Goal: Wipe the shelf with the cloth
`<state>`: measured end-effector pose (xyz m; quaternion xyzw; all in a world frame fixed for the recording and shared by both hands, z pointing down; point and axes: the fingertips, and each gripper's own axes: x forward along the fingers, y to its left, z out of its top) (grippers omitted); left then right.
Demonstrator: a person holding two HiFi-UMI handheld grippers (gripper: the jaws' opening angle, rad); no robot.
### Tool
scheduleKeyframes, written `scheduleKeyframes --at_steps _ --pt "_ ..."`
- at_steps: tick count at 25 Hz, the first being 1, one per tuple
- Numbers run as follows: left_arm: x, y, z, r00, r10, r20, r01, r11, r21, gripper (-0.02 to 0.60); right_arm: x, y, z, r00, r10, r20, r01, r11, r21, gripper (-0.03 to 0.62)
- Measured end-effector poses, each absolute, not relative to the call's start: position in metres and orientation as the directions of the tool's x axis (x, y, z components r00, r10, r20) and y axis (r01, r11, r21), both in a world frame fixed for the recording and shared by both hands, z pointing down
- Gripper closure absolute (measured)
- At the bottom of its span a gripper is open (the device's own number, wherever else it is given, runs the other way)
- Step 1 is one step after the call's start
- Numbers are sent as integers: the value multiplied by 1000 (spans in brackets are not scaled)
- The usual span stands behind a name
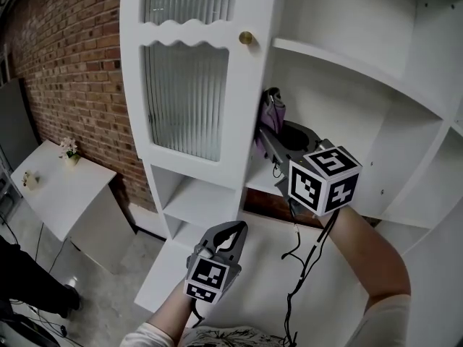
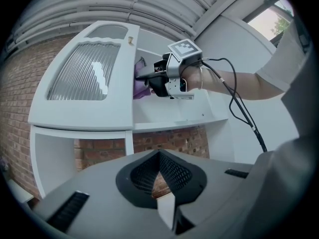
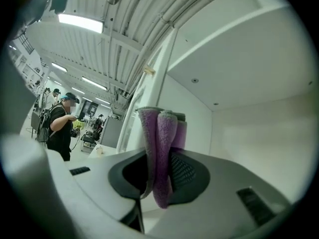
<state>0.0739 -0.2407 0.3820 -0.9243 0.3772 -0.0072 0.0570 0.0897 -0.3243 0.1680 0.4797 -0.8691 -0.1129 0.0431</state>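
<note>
Cloth held in cabinet by right gripper.
Right gripper [image 1: 270,137], just past centre toward 1 o'clock, clamped on purple cloth [image 1: 272,114] above shelf [image 1: 260,182]; contact with it unclear. Left gripper [image 1: 230,231] at 6 o'clock, jaws together, empty.

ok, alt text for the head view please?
Right gripper holds a purple cloth inside an open white cabinet, just past its ribbed-glass door. Left gripper hangs lower, outside the cabinet, jaws shut and empty. Brick wall at left.
</note>
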Motion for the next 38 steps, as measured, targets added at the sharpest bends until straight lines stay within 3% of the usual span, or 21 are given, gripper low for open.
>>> scheduleKeyframes --at_steps 7,13,26,33,38 --pt "78 -237 385 717 -697 -21 -693 -711 -119 566 74 -280 177 -560 -828 -8 -800 538 266 511" --pt "83 -240 388 714 -700 -21 -698 -709 -102 568 85 -263 167 -538 -840 -64 -816 500 291 511" --pt "62 -272 402 679 -734 -13 -732 -676 -84 566 183 -422 182 -165 -986 7 -949 161 272 511" --pt "40 -291 412 644 -765 3 -763 -642 -70 568 181 -492 228 -124 -973 193 -955 170 245 511" --pt "32 -302 419 620 -784 6 -783 -620 -50 567 172 -504 240 -164 -963 214 -958 207 198 511"
